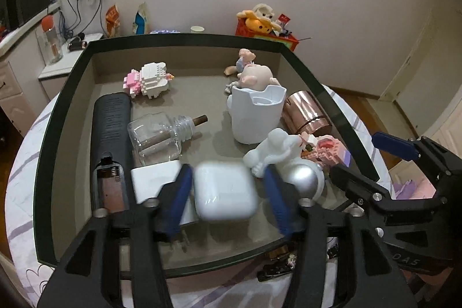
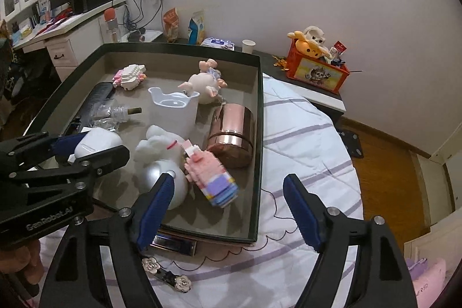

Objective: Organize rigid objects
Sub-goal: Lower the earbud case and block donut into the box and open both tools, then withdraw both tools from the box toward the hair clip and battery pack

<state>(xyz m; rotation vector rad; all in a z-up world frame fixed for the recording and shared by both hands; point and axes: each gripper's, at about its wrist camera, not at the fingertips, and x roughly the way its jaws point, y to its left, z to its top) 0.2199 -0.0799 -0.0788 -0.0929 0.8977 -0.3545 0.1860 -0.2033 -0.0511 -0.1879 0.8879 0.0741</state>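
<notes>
A dark-rimmed tray [image 1: 184,40] holds several rigid objects. My left gripper [image 1: 228,197] is over its near part, open, with a blurred white earbud case [image 1: 223,194] between its blue fingers; the right finger stands clear of the case. The case also shows in the right wrist view [image 2: 96,142]. My right gripper [image 2: 229,210] is open and empty above the tray's near right corner [image 2: 254,238]. In the tray lie a white figurine on a silver ball [image 1: 284,160], a white cup [image 1: 255,114], a copper tin [image 2: 231,132] and a pink block toy [image 2: 210,176].
The tray also holds a black remote [image 1: 111,129], a clear glass bottle [image 1: 158,136], a white charger [image 1: 153,181], a block axolotl [image 1: 148,80] and a pink doll [image 2: 203,82]. A flower hair clip [image 2: 167,274] and a harmonica [image 2: 176,244] lie on the bedsheet. An orange toy box [image 2: 317,71] stands behind.
</notes>
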